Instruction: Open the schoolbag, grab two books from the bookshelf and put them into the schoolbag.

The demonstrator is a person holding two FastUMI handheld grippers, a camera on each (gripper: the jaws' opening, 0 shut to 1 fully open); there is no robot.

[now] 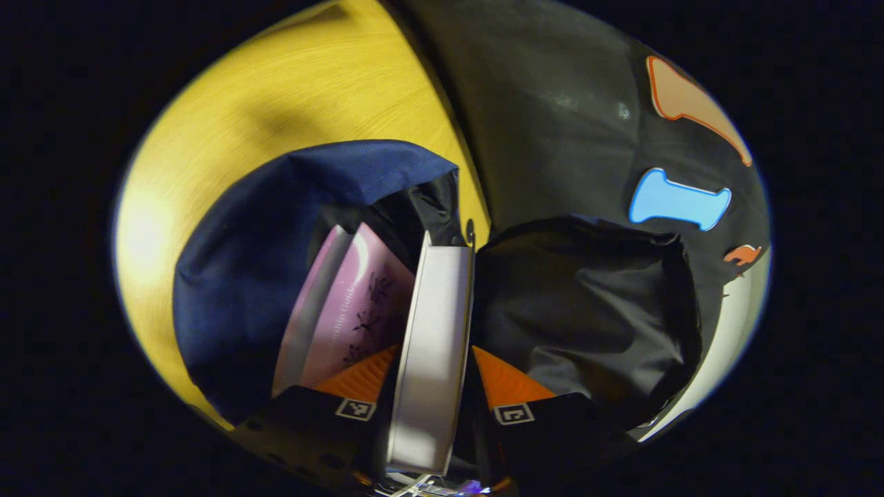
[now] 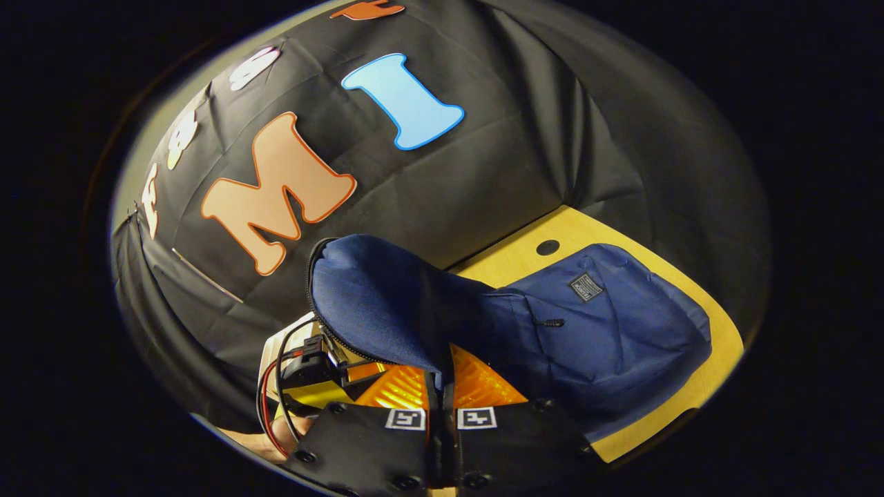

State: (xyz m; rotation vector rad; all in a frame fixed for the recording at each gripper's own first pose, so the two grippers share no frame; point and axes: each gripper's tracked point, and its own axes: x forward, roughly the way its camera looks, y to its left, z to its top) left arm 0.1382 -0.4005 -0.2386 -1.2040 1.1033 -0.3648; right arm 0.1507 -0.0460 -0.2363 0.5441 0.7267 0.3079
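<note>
In the left gripper view, my left gripper (image 1: pixel 435 369) is shut on a pale book (image 1: pixel 434 310), held edge-on and pointing down into the open navy schoolbag (image 1: pixel 242 262). A purple book (image 1: pixel 352 304) stands inside the bag just left of it, against the black lining (image 1: pixel 587 310). In the right gripper view, my right gripper (image 2: pixel 440 376) is shut on the edge of the bag's navy flap (image 2: pixel 380 297) and holds it lifted. The bag's front pocket (image 2: pixel 608 324) lies on the table to the right. The left gripper (image 2: pixel 311 366), with its cables, is behind the flap at lower left.
The bag rests on a yellow wooden table (image 1: pixel 276 90) with a round cable hole (image 2: pixel 548 247) near the back edge. The booth's black cloth wall (image 2: pixel 483 172) hangs close behind. Part of a hand (image 2: pixel 255 438) is at the lower left.
</note>
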